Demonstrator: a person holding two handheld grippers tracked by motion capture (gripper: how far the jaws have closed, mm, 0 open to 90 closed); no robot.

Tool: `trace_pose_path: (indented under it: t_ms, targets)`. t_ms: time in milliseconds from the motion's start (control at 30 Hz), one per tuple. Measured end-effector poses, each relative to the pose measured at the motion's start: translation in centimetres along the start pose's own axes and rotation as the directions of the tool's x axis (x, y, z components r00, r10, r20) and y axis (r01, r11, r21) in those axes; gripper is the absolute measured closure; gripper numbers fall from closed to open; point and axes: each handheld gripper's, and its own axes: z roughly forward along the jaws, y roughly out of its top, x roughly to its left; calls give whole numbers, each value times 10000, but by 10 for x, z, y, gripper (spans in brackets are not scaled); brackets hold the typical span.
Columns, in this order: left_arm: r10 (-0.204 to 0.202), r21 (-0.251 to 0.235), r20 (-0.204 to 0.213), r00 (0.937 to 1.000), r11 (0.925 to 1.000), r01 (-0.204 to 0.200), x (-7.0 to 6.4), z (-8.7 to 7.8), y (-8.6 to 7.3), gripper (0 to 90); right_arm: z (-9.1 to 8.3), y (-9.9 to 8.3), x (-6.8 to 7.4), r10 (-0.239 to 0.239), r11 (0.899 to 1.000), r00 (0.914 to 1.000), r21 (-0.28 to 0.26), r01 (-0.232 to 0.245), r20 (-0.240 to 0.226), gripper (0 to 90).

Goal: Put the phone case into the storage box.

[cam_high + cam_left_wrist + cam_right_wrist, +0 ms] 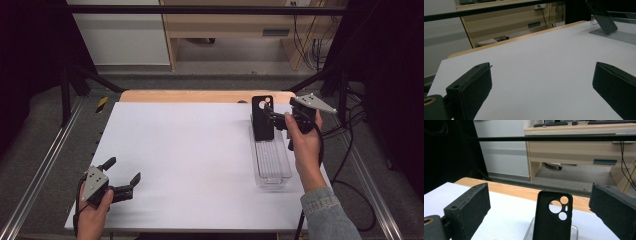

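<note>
A black phone case [262, 120] with round camera cut-outs stands upright at the far end of a clear plastic tray [273, 170] on the right of the white table. My right gripper [270, 118] is open, level with the case and close beside it. In the right gripper view the case [552, 220] stands just ahead, framed by the wide-spread jaws of the right gripper [541, 202], neither jaw touching it. My left gripper [122, 170] is open and holds nothing, low over the table's near left corner. From the left gripper [541, 85], the case [602, 20] and tray [614, 35] are far off.
The white table top [190, 160] has a wooden strip [200, 96] along its far edge. Metal rails [45, 165] run along both sides, and black cables [350, 165] trail off the right. A black frame bar [200, 9] crosses overhead at the back.
</note>
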Motion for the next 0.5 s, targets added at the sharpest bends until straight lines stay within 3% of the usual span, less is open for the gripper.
trace_pose_path:
  t_ms: [233,500]
  targets:
    - [30,-25,17,10000,10000,-30,2,-4,0,25,-10,2,-1,-47,9993,10000,-362,49,60,41]
    - [68,-12,73,10000,10000,-68,7,-12,-2,28,-20,1,-6,-445,9957,9985,-802,469,316,41]
